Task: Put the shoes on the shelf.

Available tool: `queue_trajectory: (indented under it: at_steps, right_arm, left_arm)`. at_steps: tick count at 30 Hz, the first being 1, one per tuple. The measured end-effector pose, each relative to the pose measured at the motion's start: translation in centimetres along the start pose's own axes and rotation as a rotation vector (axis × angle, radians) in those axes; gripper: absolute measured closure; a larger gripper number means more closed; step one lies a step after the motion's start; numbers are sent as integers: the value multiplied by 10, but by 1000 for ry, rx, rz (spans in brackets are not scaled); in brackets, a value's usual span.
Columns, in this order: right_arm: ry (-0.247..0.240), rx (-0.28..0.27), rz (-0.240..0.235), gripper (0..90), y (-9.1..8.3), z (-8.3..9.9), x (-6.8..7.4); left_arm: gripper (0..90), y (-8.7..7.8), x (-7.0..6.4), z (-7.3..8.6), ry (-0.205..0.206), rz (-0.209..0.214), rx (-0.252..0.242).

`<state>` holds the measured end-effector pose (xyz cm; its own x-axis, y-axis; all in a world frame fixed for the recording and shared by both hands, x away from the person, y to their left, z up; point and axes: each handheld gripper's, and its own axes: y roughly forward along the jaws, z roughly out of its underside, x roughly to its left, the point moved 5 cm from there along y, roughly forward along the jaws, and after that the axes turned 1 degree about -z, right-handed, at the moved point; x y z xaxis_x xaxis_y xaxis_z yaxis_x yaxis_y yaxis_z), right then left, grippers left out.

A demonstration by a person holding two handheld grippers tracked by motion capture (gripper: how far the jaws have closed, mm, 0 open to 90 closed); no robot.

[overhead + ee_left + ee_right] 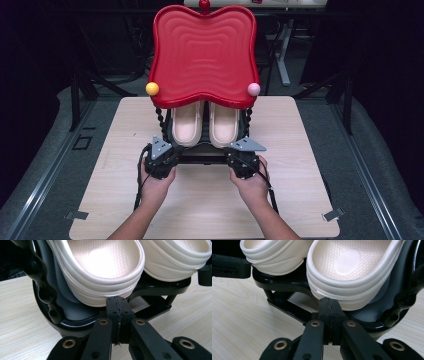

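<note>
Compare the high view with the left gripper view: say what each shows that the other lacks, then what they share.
High view alone: the red tray top with a yellow ball and a pink ball at its front corners, both hands, the right gripper and the whole table.

Left gripper view alone: the textured insole of the near slipper, and the left gripper with its jaws pressed together just below that slipper's heel.

Shared: the two cream slippers, the black rack under them and the wooden tabletop.
</note>
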<state>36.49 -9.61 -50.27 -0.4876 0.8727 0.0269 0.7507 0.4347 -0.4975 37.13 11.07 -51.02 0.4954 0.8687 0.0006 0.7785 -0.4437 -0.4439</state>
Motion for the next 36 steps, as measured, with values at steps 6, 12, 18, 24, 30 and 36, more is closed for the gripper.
queue_trajectory:
  at_steps: [6, 12, 18, 24, 30, 36]
  right_arm:
    - [17, 3, -8, 900, 6, 2, 1]
    - [23, -1, -12, 900, 11, 1, 6]
    - [23, 8, -22, 900, 17, 2, 9]
    - [29, 5, -19, 900, 20, 1, 10]
    - [6, -6, -23, 851, 14, 3, 11]
    - [10, -35, -12, 786, -2, -2, 4]
  left_arm:
    - [900, 6, -4, 3, 4, 7, 14]
    - [900, 10, -9, 3, 6, 16, 13]
    - [900, 14, -10, 2, 2, 10, 14]
    - [900, 15, -8, 3, 4, 4, 13]
    - [835, 8, -8, 3, 0, 20, -15]
    - [741, -7, 1, -9, -32, 17, -77]
